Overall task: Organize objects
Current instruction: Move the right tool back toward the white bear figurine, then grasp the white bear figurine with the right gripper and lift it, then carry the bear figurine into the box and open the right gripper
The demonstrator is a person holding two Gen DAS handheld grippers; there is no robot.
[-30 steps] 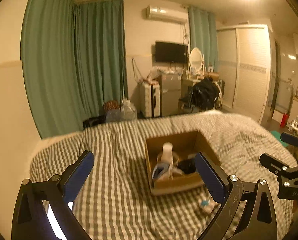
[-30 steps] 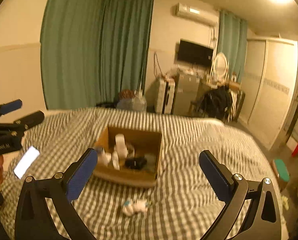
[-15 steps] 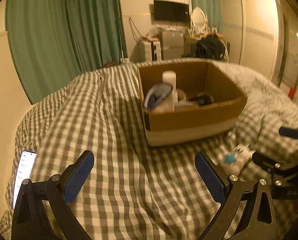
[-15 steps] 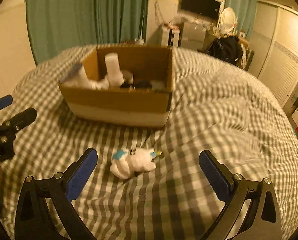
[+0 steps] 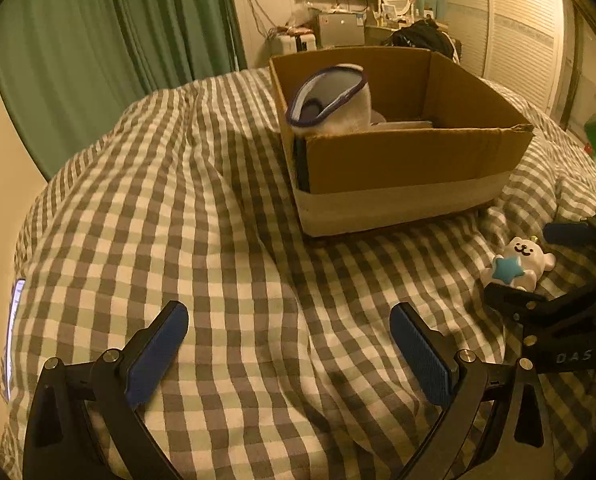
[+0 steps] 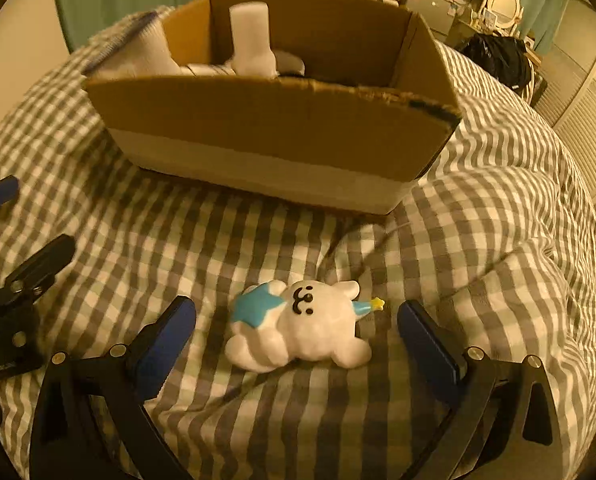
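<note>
on the checked bedspread [image 6: 478,216], right tongs [image 6: 295,330] wide around white plush toy [image 6: 298,330], left tongs [image 5: 287,344] wide, empty

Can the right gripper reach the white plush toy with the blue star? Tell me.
Probably yes: the right gripper is open, the white plush toy lies between its fingers on the checked bedcover, nothing blocking.

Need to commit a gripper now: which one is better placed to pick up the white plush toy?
Right. The right gripper is open with the white plush toy lying between its fingers, near the cardboard box. The left gripper faces bare checkered bedding.
</note>
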